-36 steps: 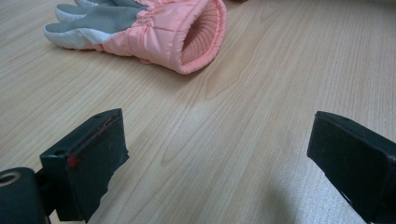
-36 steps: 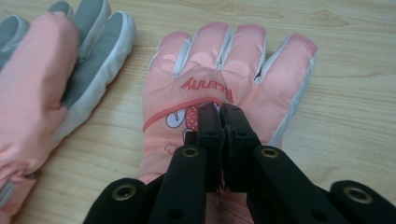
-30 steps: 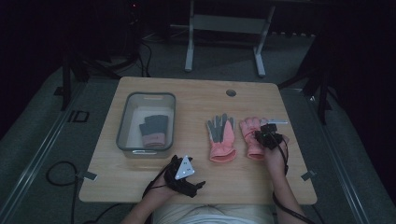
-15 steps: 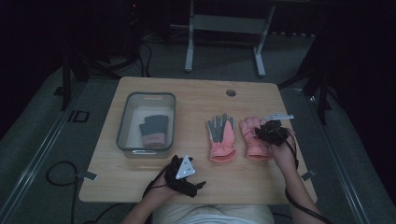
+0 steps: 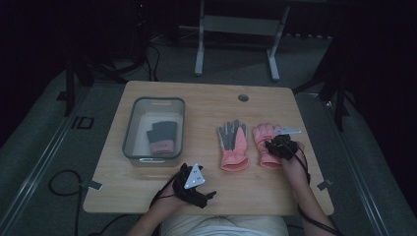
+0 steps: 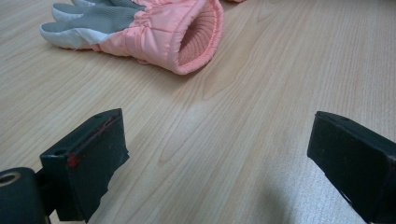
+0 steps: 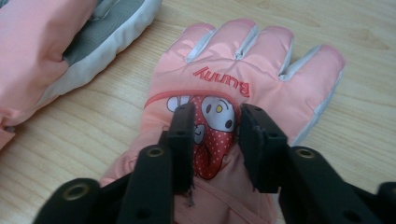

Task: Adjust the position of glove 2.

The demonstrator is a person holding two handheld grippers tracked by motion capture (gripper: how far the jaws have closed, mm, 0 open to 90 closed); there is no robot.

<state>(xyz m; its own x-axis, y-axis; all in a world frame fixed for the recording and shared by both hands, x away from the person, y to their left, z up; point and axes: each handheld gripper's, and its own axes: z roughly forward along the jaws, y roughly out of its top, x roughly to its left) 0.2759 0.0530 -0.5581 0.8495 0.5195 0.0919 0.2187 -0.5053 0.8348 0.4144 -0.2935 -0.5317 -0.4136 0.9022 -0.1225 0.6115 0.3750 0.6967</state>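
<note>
A wooden table (image 5: 206,101) bears a clear bin (image 5: 132,129) and two pink gloves (image 5: 234,146), side by side.

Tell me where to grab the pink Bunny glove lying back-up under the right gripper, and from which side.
Take the Bunny glove at the padded back of the hand, from straight above. It lies flat, back-up, fingers away from the person, so no edge offers itself; the puffy fabric should bunch. The right gripper, jaws just opened a little, straddles the cartoon patch there. Stay off the neighbouring glove.

Dim lab, wooden table (image 5: 206,101), metal stand (image 5: 238,34), cables (image 5: 61,179)
</note>
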